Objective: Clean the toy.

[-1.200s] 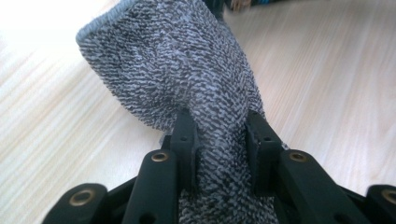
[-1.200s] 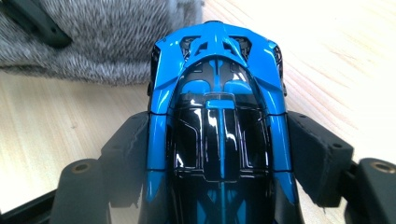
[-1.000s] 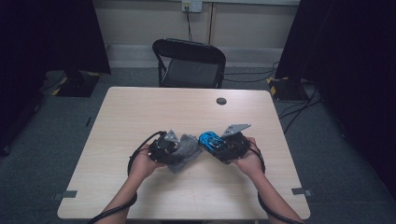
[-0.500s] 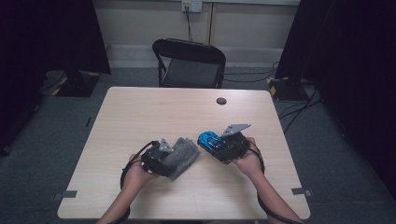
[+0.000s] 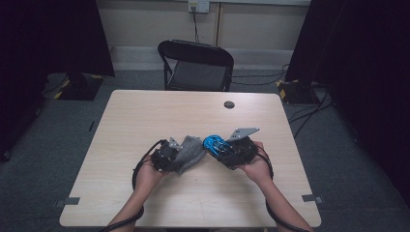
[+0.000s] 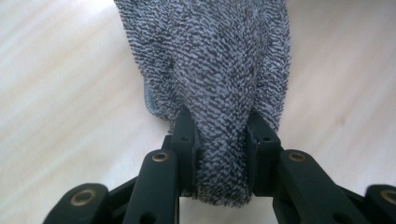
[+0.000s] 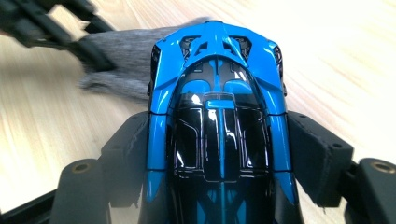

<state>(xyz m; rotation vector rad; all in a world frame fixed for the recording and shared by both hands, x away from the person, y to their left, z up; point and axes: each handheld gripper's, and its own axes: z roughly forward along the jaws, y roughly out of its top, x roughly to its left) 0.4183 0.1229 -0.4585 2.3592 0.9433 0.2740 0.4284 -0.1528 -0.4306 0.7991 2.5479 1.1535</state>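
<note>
Near the tabletop's front edge [image 5: 193, 212], left claw [image 6: 223, 135] has just closed, pinching the grey terry cloth [image 6: 219, 70]; right claw [image 7: 219, 154] clamps the glossy blue toy car [image 7: 217, 116]. Wipe with short strokes; cloth-to-car contact probably light, blurred. Keep the car steady.

Cloth back at the car

We see the left gripper [image 5: 175, 151] has just closed on the grey cloth [image 5: 191, 152], returning beside the blue car [image 5: 214, 144].

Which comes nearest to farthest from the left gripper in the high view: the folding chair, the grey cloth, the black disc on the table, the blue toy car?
1. Grey cloth, clamped in the left gripper.
2. Blue toy car, just beyond the cloth, in the right gripper.
3. Black disc, far side of the table.
4. Folding chair, behind the table.
</note>
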